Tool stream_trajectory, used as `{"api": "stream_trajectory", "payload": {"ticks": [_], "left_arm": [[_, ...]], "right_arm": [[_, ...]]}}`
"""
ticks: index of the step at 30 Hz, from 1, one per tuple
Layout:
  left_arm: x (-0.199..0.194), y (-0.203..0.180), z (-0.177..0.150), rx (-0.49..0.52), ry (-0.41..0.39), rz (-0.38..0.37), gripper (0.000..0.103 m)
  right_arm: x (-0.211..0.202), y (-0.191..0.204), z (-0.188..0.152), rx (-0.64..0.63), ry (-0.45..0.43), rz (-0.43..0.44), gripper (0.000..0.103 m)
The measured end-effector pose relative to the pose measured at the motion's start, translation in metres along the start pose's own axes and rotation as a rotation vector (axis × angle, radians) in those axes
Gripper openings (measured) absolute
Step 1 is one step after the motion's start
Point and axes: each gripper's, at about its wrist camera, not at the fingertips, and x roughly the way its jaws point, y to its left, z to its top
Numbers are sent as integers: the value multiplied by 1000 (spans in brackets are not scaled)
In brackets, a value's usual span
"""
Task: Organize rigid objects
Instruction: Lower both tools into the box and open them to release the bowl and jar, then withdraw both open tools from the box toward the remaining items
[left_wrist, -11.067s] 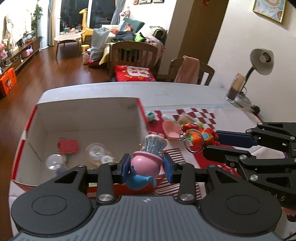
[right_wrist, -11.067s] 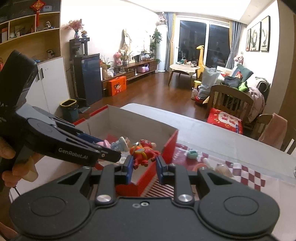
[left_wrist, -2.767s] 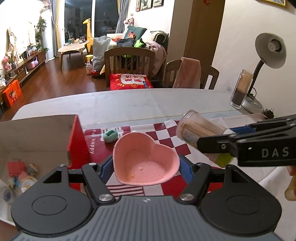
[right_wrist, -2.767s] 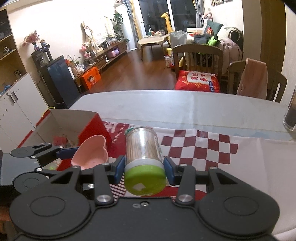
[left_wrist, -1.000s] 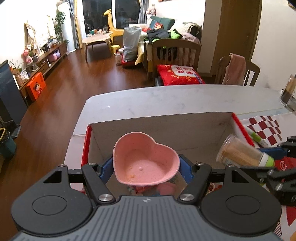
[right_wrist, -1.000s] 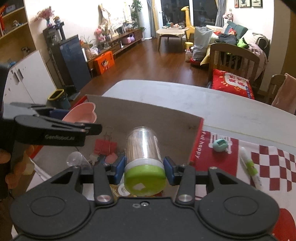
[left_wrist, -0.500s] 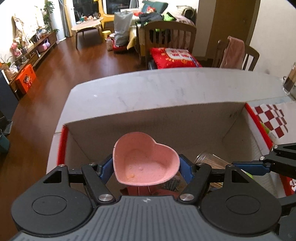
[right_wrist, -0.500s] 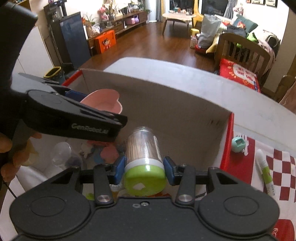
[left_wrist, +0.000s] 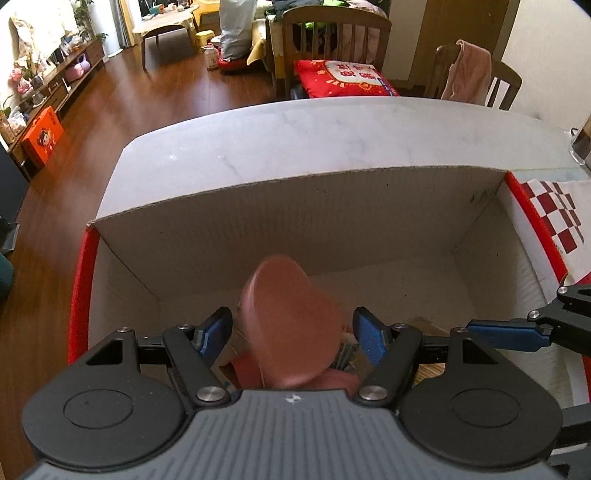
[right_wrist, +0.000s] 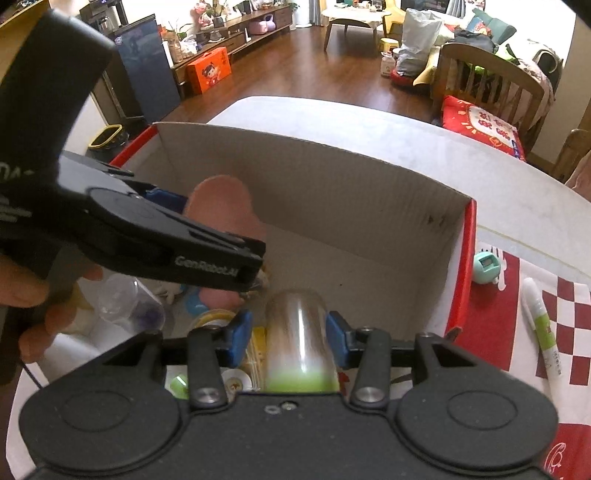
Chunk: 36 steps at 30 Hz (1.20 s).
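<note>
My left gripper (left_wrist: 292, 321) hangs over the open cardboard box (left_wrist: 295, 177) with its jaws standing open. The pink heart-shaped bowl (left_wrist: 291, 325) is between them, tipped on edge and blurred, with a gap to each blue pad. In the right wrist view the same bowl (right_wrist: 221, 206) shows behind the left gripper's near finger (right_wrist: 207, 251). My right gripper (right_wrist: 290, 328) is inside the box (right_wrist: 314, 147) too. The clear jar with a green lid (right_wrist: 299, 343) streaks downward between its pads, with a gap on the left side. One right finger (left_wrist: 509, 334) shows at the right of the left wrist view.
Small toys, a clear capsule (right_wrist: 125, 299) and a yellow tape roll (right_wrist: 214, 319) lie on the box floor. A teal gadget (right_wrist: 487, 266) and a green-and-white pen (right_wrist: 543, 325) rest on the red checked cloth (right_wrist: 576, 306). A person's hand (right_wrist: 33, 291) grips the left tool. Chairs stand beyond the white table (left_wrist: 332, 136).
Both grippers sank lower into the box. The bowl, level and held before, now tips forward loose and blurred. The jar, held still before, now slides down between the right pads.
</note>
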Motion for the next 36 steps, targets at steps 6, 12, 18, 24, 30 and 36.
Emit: {"api": "stream_trajectory", "payload": {"ticks": [6, 12, 18, 24, 30, 36], "left_arm": [[-5, 1, 1, -6, -16, 3, 72], [-21, -1, 0, -4, -51, 2, 72], [-42, -1, -4, -4, -89, -19, 72], [-66, -6, -9, 4, -133, -30, 73], [-89, -11, -15, -2, -173, -40, 73], [-108, -18, -24, -8, -203, -34, 73]], "right_arm": [[-7, 1, -2, 2, -5, 16, 49], [-19, 4, -4, -6, -18, 28, 54], [-37, 6, -7, -10, -49, 36, 60], [-56, 9, -11, -20, -86, 35, 63], [-75, 8, -18, -26, -124, 45, 69], [-94, 6, -25, -42, -158, 55, 77]]}}
